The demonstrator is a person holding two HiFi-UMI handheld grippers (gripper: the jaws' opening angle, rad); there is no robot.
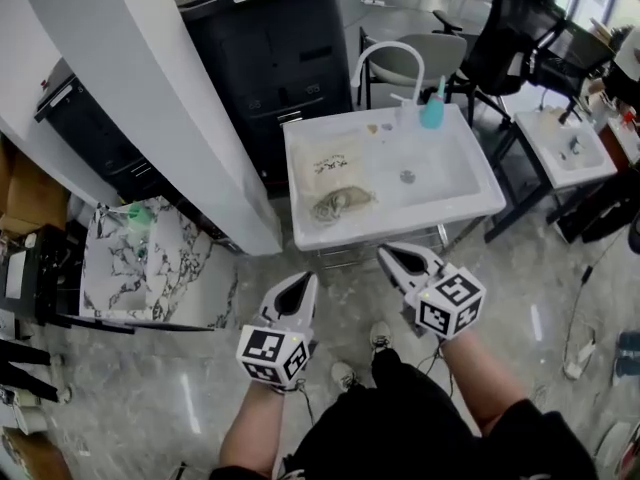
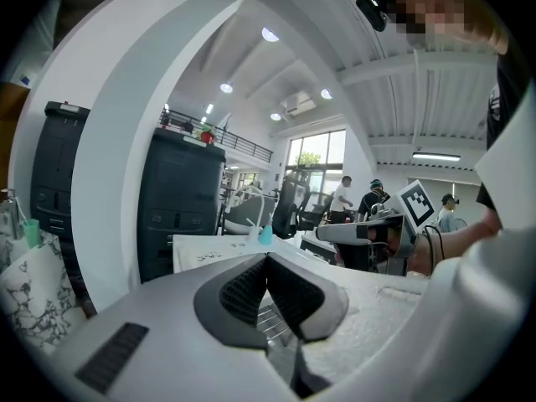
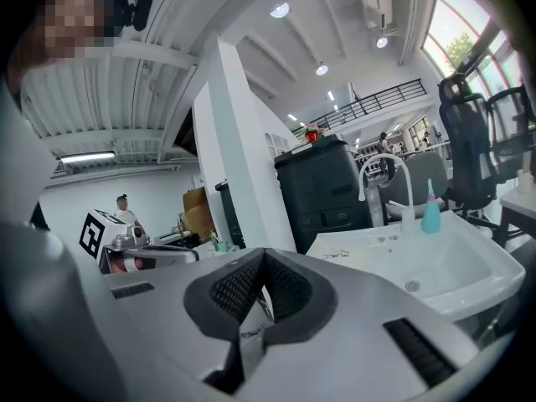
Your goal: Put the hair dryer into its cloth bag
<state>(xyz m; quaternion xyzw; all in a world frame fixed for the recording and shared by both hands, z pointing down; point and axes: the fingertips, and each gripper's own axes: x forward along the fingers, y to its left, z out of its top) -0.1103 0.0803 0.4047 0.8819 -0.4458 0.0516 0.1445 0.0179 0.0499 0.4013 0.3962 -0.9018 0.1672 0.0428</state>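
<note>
On the left half of the white sink table [image 1: 470, 203] lies a flat cream cloth bag [image 1: 328, 162] with dark print. Just in front of it sits a greyish lumpy bundle [image 1: 341, 204]; I cannot tell whether it is the hair dryer. Both grippers hover short of the table's near edge, over the floor. My left gripper [image 1: 304, 282] is shut and empty, its pads [image 2: 251, 285] meeting. My right gripper [image 1: 393, 256] is likewise shut with nothing between its pads [image 3: 285, 287]. In the right gripper view the sink table [image 3: 452, 287] lies ahead to the right.
A teal bottle [image 1: 432, 109] and a white faucet [image 1: 390, 58] stand at the sink's back. A white pillar [image 1: 150, 98] and a black cabinet [image 1: 270, 48] rise to the left. A marble-topped stand [image 1: 150, 263] is lower left. Chairs [image 1: 515, 28] and a second small table [image 1: 570, 153] stand to the right.
</note>
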